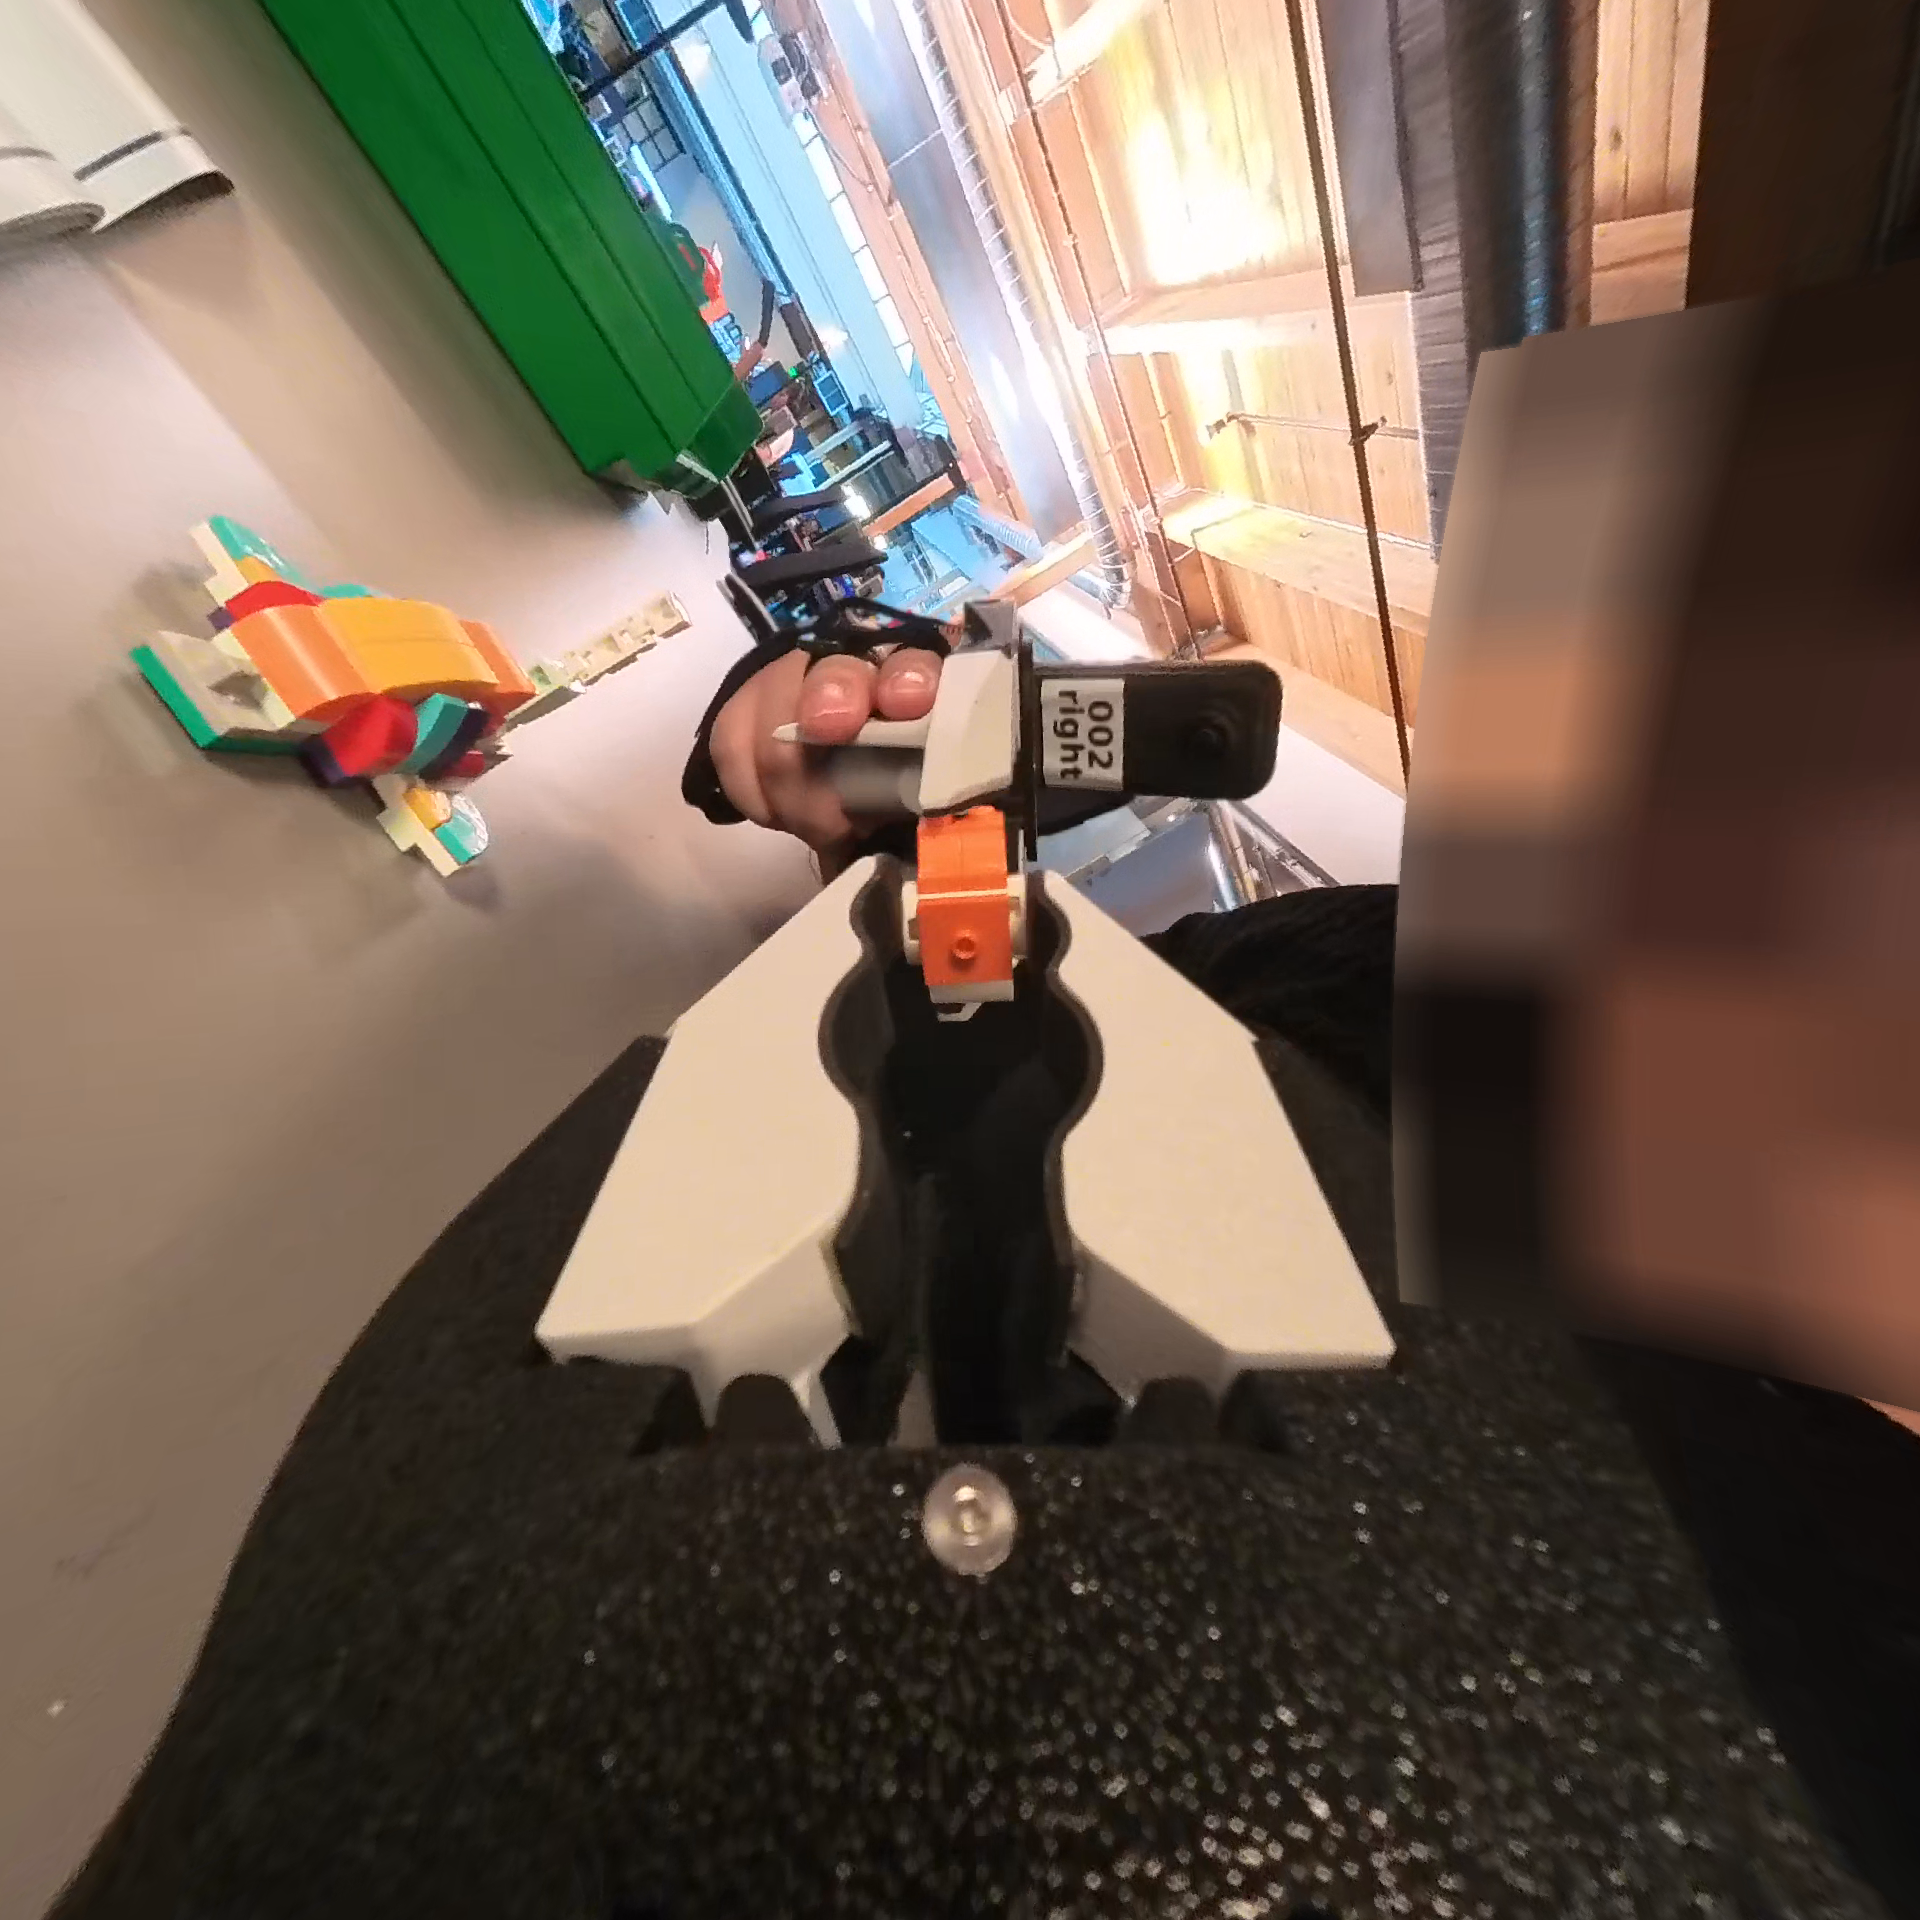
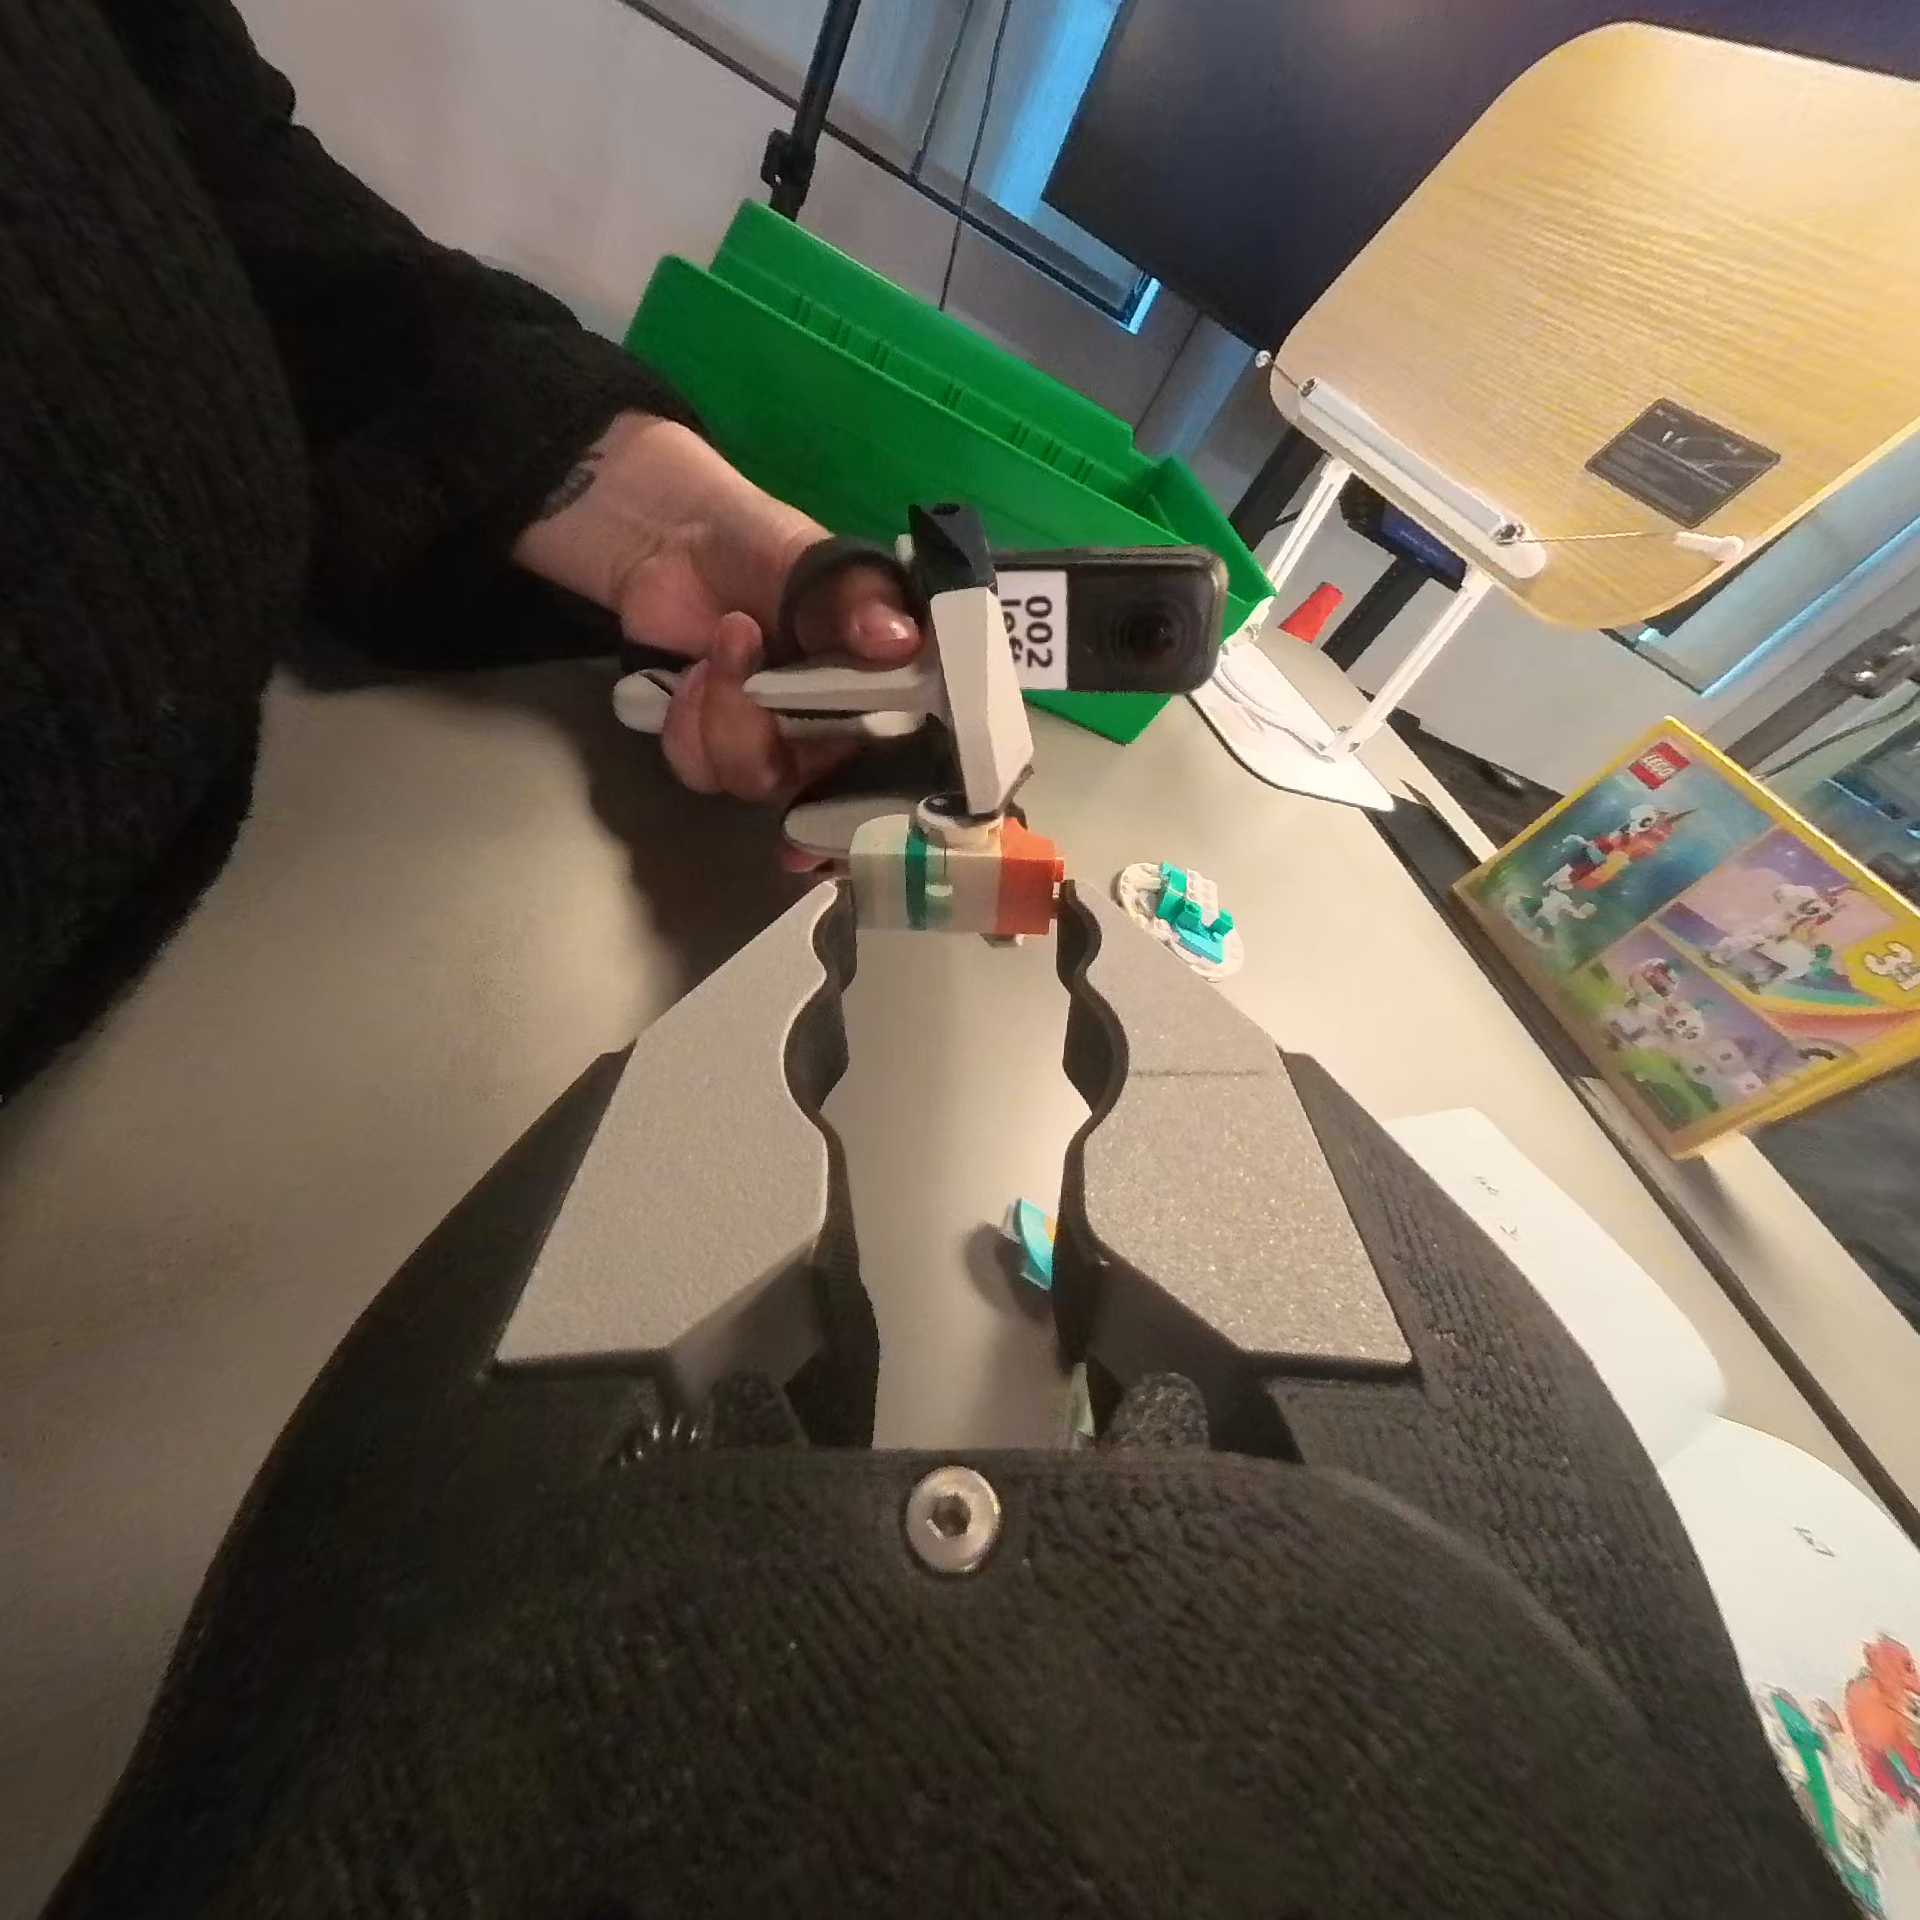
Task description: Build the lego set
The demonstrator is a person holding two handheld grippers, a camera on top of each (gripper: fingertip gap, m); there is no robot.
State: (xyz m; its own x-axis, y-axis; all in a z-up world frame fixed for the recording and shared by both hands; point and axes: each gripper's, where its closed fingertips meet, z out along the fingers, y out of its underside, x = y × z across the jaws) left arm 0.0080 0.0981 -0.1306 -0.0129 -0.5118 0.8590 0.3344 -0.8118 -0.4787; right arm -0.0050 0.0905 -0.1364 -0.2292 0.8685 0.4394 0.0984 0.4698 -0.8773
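— Where is the piece you're working on?

— You've got a small brick assembly (image 2: 951,871), white with a green band and an orange end, held up off the table (image 2: 312,1039) between your two grippers. Your right gripper (image 2: 956,904) has its fingertips closed on the two ends of it. Your left gripper (image 1: 961,930) pinches the orange end from the other side, its tips pressed against the orange block (image 1: 961,940).

— So both sets of jaws are gripping?

— Yes, each is clamped on that same assembly, and the two tools meet nearly at a right angle.

— What else is around you?

— In the left wrist view, the larger colourful model (image 1: 332,691) lies on the table to the left, well apart from your grippers. In the right wrist view, a small teal and white piece (image 2: 1184,914) sits on the table just right of the assembly. A loose teal bit (image 2: 1029,1242) lies nearer, between your right fingers. The green bin (image 2: 883,384) stands at the far side, and the yellow box (image 2: 1704,935) leans at the right.
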